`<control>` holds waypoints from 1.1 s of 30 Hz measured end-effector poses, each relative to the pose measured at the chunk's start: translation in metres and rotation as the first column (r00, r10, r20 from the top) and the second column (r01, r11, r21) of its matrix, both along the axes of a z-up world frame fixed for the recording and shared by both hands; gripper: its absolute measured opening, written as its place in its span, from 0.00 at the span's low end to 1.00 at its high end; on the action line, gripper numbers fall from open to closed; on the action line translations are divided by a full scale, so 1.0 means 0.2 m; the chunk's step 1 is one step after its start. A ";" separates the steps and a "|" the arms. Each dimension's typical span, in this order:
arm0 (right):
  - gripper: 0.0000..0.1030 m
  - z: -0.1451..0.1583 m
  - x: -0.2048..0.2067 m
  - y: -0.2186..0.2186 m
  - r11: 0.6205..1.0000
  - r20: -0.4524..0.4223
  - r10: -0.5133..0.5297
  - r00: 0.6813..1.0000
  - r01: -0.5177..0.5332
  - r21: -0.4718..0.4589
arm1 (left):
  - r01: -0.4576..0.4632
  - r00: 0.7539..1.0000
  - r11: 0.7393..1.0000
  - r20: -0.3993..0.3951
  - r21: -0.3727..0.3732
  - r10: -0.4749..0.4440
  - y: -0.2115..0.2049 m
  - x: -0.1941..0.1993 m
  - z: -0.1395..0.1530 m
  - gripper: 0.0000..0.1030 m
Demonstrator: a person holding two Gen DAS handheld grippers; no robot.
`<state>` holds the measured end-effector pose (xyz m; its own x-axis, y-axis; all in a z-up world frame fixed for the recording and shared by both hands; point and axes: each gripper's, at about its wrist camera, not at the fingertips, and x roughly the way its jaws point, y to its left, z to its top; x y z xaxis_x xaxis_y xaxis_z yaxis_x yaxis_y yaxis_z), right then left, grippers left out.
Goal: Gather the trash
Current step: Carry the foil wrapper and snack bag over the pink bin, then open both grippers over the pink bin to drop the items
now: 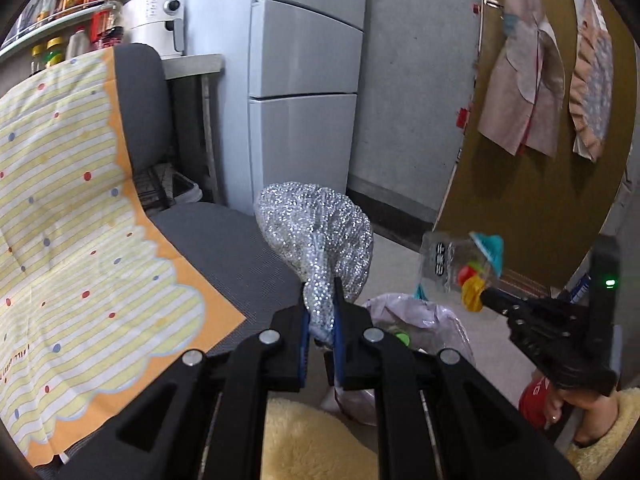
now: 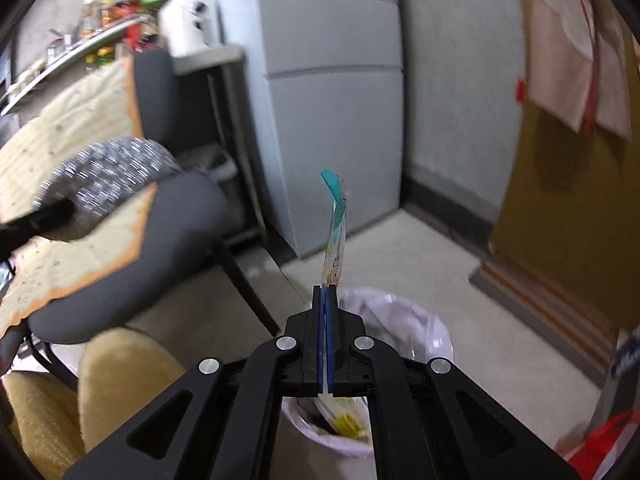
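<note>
My left gripper (image 1: 320, 296) is shut on a crumpled silver bubble-wrap bag (image 1: 316, 236), which bulges up above the fingertips. The same bag (image 2: 108, 172) shows blurred at the left of the right wrist view. My right gripper (image 2: 326, 292) is shut on a flat clear plastic wrapper (image 2: 336, 236) with a teal top edge. From the left wrist view that wrapper (image 1: 464, 260) hangs at the right, with red and yellow print near the right gripper (image 1: 486, 296). A waste bin lined with a pale pink bag (image 2: 420, 328) stands on the floor just below both grippers; the liner (image 1: 424, 320) holds some litter.
A grey chair (image 1: 224, 240) draped with a yellow striped cloth (image 1: 72, 216) stands on the left. A grey fridge (image 1: 304, 80) is behind, and a brown door (image 1: 532, 184) with hanging cloths is on the right. A striped mat (image 2: 548, 304) lies by the door. Yellow fleece sleeves (image 2: 120, 380) show below.
</note>
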<state>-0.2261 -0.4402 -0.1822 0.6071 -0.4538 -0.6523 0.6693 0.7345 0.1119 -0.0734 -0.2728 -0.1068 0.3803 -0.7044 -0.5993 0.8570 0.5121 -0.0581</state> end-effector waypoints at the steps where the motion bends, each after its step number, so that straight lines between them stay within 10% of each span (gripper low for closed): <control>1: 0.01 -0.03 0.00 -0.03 1.000 -0.012 -0.022 1.000 0.022 0.010 | 0.001 1.000 1.000 0.001 0.003 -0.001 0.00 0.00 0.00 0.08; 10: 0.15 -0.19 0.06 -0.16 0.993 -0.128 -0.099 0.987 0.107 0.057 | -0.027 1.000 1.000 -0.011 0.007 0.027 0.03 0.06 -0.01 0.08; 20: 0.24 0.13 -0.04 -0.11 0.995 0.048 -0.100 0.994 0.100 0.002 | 0.005 1.000 1.000 -0.027 0.000 -0.005 0.05 0.04 -0.01 0.08; 33: 0.25 0.41 -0.18 -0.08 0.986 0.207 -0.084 0.975 0.111 -0.125 | 0.327 0.942 0.944 -0.089 0.039 -0.323 -0.38 -0.24 -0.22 0.08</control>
<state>-0.2627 -0.4552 -0.1008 0.6678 -0.5924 -0.4507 0.7122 0.6845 0.1558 -0.1210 -0.3484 -0.1504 0.0853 -0.7485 -0.6576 0.9709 0.2108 -0.1139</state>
